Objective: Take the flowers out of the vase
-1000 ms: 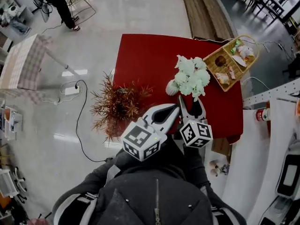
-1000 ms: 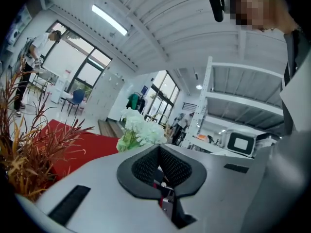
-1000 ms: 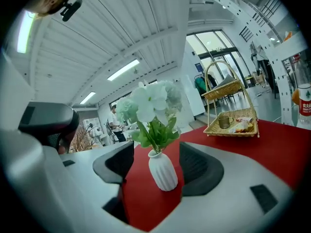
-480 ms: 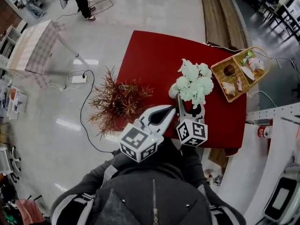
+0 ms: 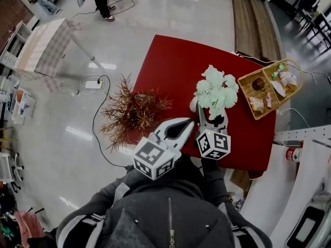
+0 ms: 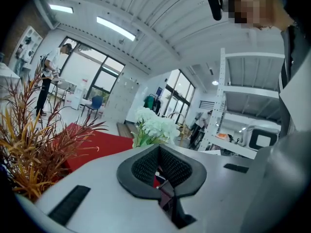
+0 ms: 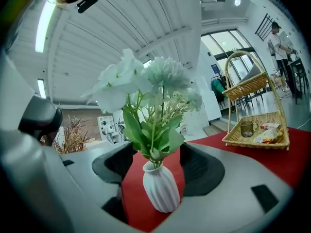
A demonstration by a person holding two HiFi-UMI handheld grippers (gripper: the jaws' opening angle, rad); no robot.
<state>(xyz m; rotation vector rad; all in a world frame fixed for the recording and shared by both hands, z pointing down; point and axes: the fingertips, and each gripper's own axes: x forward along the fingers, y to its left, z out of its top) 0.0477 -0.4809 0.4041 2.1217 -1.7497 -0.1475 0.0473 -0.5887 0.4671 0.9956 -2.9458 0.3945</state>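
Note:
White flowers (image 5: 217, 89) stand upright in a small ribbed white vase (image 5: 194, 104) on the red table (image 5: 176, 61). In the right gripper view the vase (image 7: 160, 191) and its green stems sit in the gap of my right gripper (image 7: 160, 161), which is open and touching neither. From above, that right gripper (image 5: 213, 117) reaches under the blooms. My left gripper (image 5: 187, 124) is shut and empty, just left of the vase; its own view has the left gripper (image 6: 158, 152) pointing at the flowers (image 6: 153, 127).
A dried red-brown plant (image 5: 132, 112) stands at the table's left edge, close to my left gripper. A wicker basket (image 5: 269, 87) with snacks and a cup sits at the right. A checked table (image 5: 44, 45) and a floor cable (image 5: 95, 87) lie further left.
The head view has shifted a little. My right gripper has edged closer to the vase, staying open. The left gripper stays shut beside it.

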